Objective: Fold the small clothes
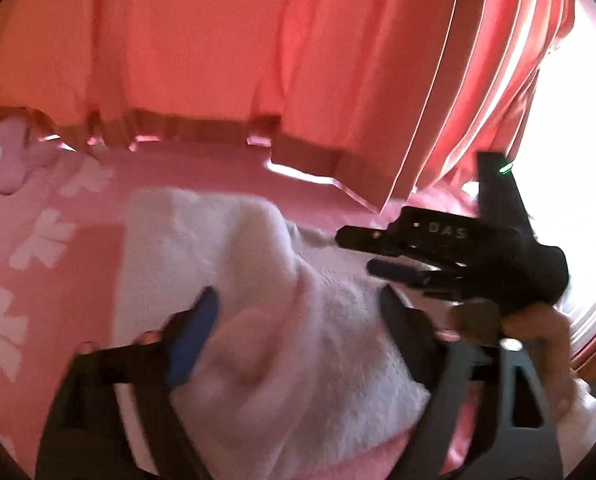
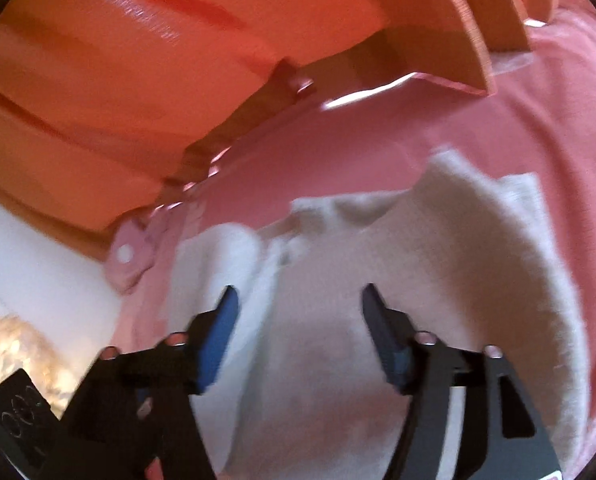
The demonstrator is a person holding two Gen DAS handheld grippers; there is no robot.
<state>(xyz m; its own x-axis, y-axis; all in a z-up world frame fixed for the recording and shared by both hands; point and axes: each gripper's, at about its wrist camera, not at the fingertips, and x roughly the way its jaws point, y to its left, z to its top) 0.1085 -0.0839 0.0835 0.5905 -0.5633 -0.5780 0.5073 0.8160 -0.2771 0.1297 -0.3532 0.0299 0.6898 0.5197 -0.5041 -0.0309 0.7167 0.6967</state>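
Pink bedspread (image 1: 58,208) under rumpled white cloth (image 1: 258,280); long axis indeterminate

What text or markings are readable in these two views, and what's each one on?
"DAS": pale letters on the black body of the right gripper, left wrist view; the word may run on out of sight.
Pale scribble-like marks on the black block, right wrist view lower left: too blurred to read.
Nothing else legible.

Left gripper (image 1: 298,312): 2 fingers spread wide, nothing pinched between the pads, angled downward. Right gripper (image 2: 298,320): jaws likewise apart and empty, tilted downward; in the left view its black body sits just right of the left gripper, a hand (image 1: 545,332) gripping behind it.
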